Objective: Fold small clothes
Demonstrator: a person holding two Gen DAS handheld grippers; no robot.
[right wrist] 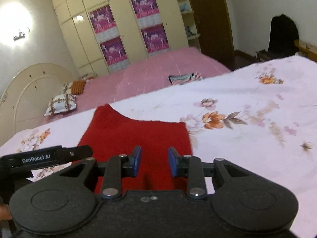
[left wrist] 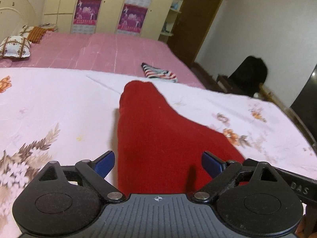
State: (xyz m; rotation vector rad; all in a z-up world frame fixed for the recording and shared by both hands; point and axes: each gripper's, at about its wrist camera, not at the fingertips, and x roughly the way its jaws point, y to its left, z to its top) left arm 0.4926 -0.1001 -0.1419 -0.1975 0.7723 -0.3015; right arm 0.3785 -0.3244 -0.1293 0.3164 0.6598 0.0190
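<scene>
One red garment [left wrist: 158,136] lies flat on the floral sheet [left wrist: 49,107], and one folded striped piece [left wrist: 158,73] sits farther off on the pink bed [left wrist: 111,49]. The left gripper [left wrist: 158,163] hangs wide open above the red cloth, holding nothing; the right gripper [right wrist: 154,161] is partly open, seemingly empty too. "GenRobot.AI" shows on one; "DAS" on the other.
</scene>
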